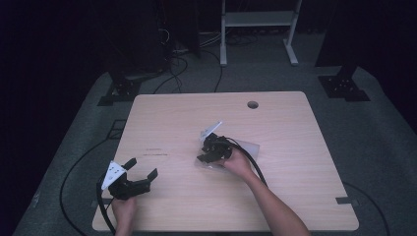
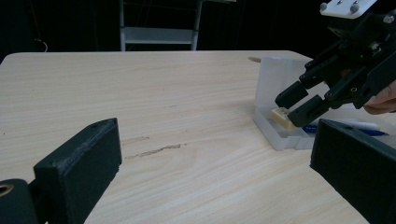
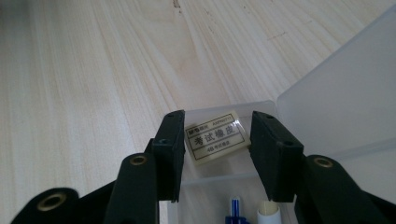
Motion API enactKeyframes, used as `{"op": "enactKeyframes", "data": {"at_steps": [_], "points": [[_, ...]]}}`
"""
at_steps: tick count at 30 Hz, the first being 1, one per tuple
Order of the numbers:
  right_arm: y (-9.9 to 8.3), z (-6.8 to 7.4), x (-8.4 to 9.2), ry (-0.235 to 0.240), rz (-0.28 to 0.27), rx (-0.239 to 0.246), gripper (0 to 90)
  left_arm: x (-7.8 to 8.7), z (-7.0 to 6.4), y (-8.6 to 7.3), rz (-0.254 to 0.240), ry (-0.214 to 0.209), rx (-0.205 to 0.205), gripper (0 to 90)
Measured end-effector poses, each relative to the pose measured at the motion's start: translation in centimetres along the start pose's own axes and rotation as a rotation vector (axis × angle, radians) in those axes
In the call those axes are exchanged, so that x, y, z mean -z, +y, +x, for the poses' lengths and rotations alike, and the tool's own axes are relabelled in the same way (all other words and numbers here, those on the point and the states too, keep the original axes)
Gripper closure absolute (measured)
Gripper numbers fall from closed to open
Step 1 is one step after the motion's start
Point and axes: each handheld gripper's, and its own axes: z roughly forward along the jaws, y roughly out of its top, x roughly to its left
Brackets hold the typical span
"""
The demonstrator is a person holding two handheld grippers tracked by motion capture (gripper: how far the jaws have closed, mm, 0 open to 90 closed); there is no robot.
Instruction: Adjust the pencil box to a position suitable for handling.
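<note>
Lifting the eraser cleanly out of the clear case

Squaring up on the eraser (image 3: 215, 136) is the work of the moment. It lies flat, label up, at one end of the clear plastic case (image 3: 327, 107), whose lid stands open behind it; the case sits on the bench (image 1: 172, 118) right of the middle, and a blue pen (image 3: 235, 210) and a white-capped one lie in it nearer the camera. The right gripper (image 3: 215, 149) hangs just over the case with its fingers about half open, one to either side of the eraser. From the right gripper view a narrow gap shows at each side, so I judge the pads are not yet pressing on it; the left gripper view shows one fingertip very near the eraser's edge, though contact cannot be told there.

To do this well, I would lower the fingers straight down until the tips pass the eraser's top face, keeping them clear of the case's low wall. Close slowly and evenly on the two short ends so the block does not tip or skid. A shallow pinch risks it popping free; too deep risks jamming against the floor of the case and dragging the light case along.

The left gripper (image 1: 129, 181) rests wide open and empty near the bench's front left edge, well apart. It could steady the case if it shifts.
</note>
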Motion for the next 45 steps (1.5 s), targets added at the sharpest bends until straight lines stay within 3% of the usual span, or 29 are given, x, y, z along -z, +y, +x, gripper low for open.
{"op": "enactKeyframes", "data": {"at_steps": [24,39,45], "points": [[-0.4,-0.3,-0.7,0.014,0.002,-0.028,55.2,-0.1,-0.1,0.0,0.001,-0.001,-0.002,1.1],[-0.6,-0.3,-1.1,0.026,-0.003,-0.022,54.1,0.0,0.0,-0.1,-0.002,0.000,0.000,1.1],[-0.7,-0.3,-1.0,0.038,-0.020,-0.046,50.6,-0.1,0.0,-0.1,0.004,0.000,-0.004,1.1]]}}
